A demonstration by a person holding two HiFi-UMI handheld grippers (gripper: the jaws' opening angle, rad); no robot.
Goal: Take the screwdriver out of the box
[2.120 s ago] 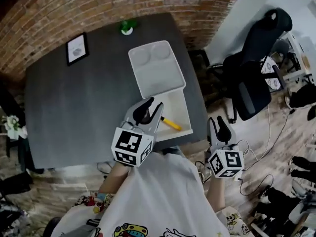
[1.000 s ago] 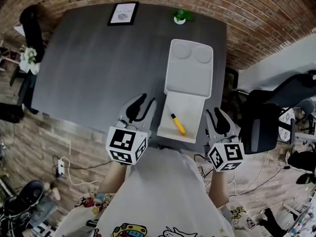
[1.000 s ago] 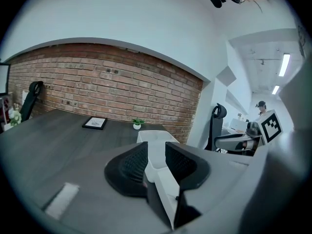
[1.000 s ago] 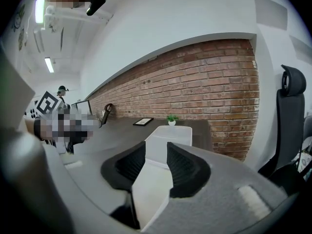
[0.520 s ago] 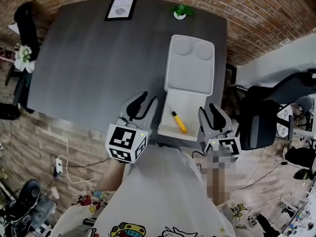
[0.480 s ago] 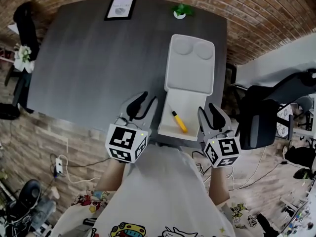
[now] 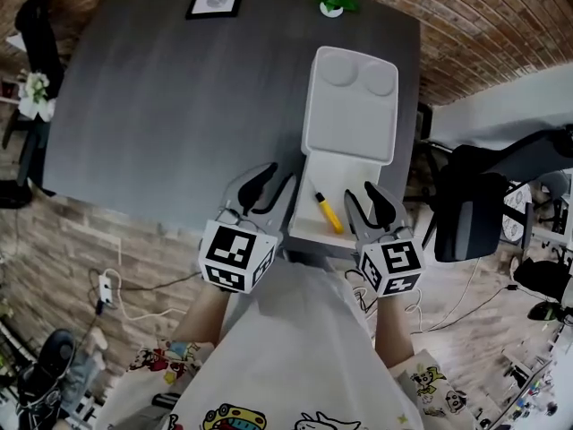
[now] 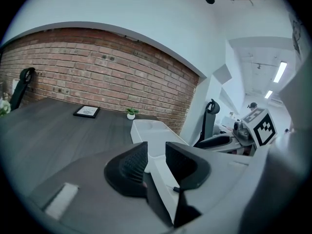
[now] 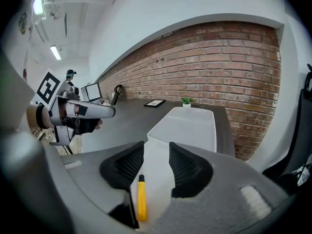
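Right gripper jaws were apart, just opened wider; screwdriver lay ungripped between them in the box. Left gripper jaws apart, nothing gripped.

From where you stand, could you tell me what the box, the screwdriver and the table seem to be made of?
Box: likely white plastic, matte, with moulded rounded corners and two round recesses in the lid.
Screwdriver: yellow handle, probably plastic, smooth; dark tip.
Table: dark grey, streaked grain, perhaps laminate.
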